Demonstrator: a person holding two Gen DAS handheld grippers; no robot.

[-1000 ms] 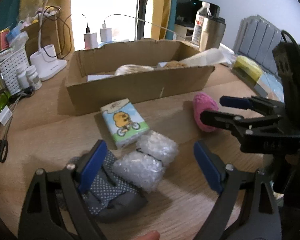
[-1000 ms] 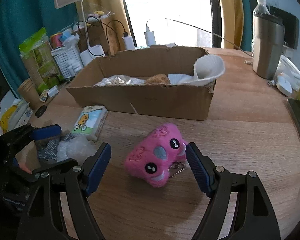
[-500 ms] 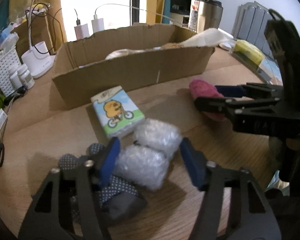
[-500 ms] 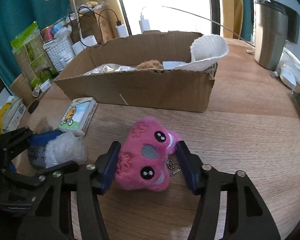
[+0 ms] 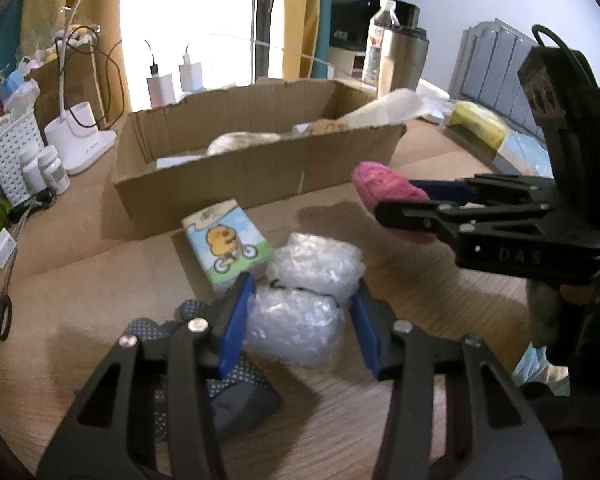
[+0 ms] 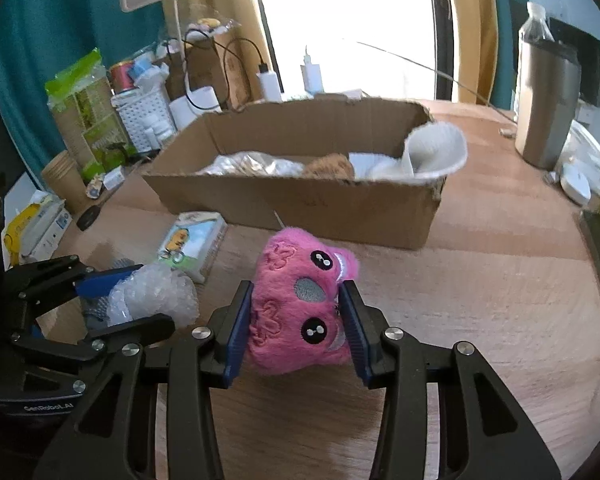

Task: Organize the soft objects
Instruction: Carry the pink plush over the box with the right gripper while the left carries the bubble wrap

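My left gripper (image 5: 300, 328) is shut on a clear bubble wrap bundle (image 5: 296, 320), held just above the wooden table. A dotted grey cloth (image 5: 228, 384) lies under and left of it. My right gripper (image 6: 296, 328) is shut on a pink plush toy (image 6: 300, 304), lifted off the table; the toy also shows in the left wrist view (image 5: 384, 188). The cardboard box (image 6: 312, 204) stands behind, holding a white cloth (image 6: 432, 152), a brown plush and a crinkly bag. A cartoon tissue pack (image 5: 228, 244) lies in front of the box.
A steel tumbler (image 6: 544, 108) and water bottle stand at the back right. A white basket (image 6: 144, 116), lamp base, chargers and paper cups crowd the back left. Scissors (image 5: 0, 316) lie at the left table edge. A yellow sponge (image 5: 476, 128) sits far right.
Both grippers have closed: the left on the bubble wrap, the right on the pink plush. The plush has risen off the table and moved toward the box.
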